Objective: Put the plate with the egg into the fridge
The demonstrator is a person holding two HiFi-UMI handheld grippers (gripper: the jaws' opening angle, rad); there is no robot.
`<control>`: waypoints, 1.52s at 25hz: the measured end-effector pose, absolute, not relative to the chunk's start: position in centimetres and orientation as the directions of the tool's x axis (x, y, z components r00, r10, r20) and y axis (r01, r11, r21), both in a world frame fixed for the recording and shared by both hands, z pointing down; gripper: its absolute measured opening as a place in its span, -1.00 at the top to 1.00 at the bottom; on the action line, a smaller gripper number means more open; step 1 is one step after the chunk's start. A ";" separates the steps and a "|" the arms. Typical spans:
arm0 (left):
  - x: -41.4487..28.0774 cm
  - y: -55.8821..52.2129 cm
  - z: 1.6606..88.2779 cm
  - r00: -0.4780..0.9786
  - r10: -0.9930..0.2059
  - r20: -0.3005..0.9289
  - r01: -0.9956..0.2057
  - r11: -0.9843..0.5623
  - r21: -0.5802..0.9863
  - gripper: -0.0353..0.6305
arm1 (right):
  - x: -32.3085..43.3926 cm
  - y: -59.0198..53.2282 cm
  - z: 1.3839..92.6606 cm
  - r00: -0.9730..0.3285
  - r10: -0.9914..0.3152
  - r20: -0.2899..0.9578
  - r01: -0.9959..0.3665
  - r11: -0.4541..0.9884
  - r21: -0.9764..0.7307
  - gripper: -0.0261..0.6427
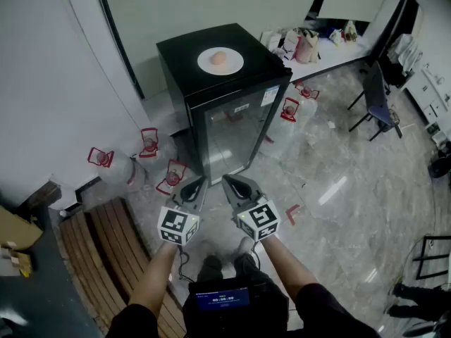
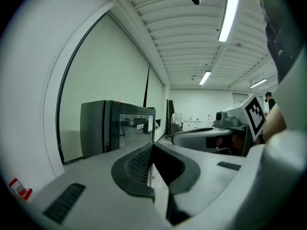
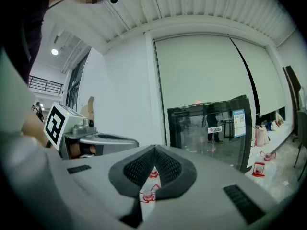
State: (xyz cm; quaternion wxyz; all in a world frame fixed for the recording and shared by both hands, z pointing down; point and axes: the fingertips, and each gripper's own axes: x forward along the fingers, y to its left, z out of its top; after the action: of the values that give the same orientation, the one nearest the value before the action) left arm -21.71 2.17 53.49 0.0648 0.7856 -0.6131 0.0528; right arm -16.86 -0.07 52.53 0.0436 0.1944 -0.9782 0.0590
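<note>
- Left gripper [image 1: 199, 182] — jaws closed tip to tip with nothing between them; held in front of the fridge [image 1: 184, 56] door, well apart from it and pointing toward it.
- Right gripper [image 1: 229, 180] — jaws likewise pressed together and empty; just beside the left gripper, also facing the fridge door and well apart from it.
- Marker cubes [image 1: 177, 226], one on each gripper, on the side away from the fridge; the person's bare forearms run back from them.
- Fridge: black, waist-high cabinet with a glass door [image 1: 229, 138], closed; a label sits at the door's upper corner. It stands on a pale marble floor [image 1: 338, 189] beside a white wall.
- Plate [image 1: 235, 65]: white, round, lying flat on top of the fridge near the middle of the lid.
- Egg [image 1: 219, 58]: brownish, resting on the plate at about its centre, on top of the fridge and not inside it.
- Water bottles [image 1: 103, 159]: clear, with red handles; three on the floor to the left of the fridge, more on the floor to its right.
- Wooden bench [image 1: 106, 248]: slatted, on the floor in front and to the left of the fridge.
- Table [image 1: 331, 53]: white, behind and to the right of the fridge, loaded with bags.
- Chair [image 1: 377, 97]: dark, well to the right of the fridge, near the table.
</note>
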 end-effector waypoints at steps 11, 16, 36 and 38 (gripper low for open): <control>-22.9 2.3 54.4 0.280 -0.944 0.175 -0.960 -0.278 0.040 0.87 | -18.3 0.7 52.4 -0.911 -0.395 0.118 -0.404 0.913 -0.063 0.89; -24.1 1.8 54.8 0.273 -0.945 0.181 -0.962 -0.271 0.035 0.87 | -19.1 0.7 53.0 -0.910 -0.392 0.135 -0.402 0.914 -0.054 0.89; -32.0 -10.6 64.8 0.226 -0.895 0.384 -0.973 -0.223 0.051 0.64 | -19.5 -2.1 56.3 -0.879 -0.430 0.206 -0.452 0.889 -0.076 0.89; -32.1 -11.5 65.4 0.219 -0.892 0.397 -0.975 -0.214 0.056 0.64 | -19.2 -2.3 56.4 -0.870 -0.438 0.228 -0.466 0.880 -0.087 0.89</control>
State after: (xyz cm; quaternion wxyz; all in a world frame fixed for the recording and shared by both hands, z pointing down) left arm -32.14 -11.45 65.36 0.1485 0.7663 -0.6090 0.1407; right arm -19.16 -2.32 56.37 0.1014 0.2343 -0.9643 0.0696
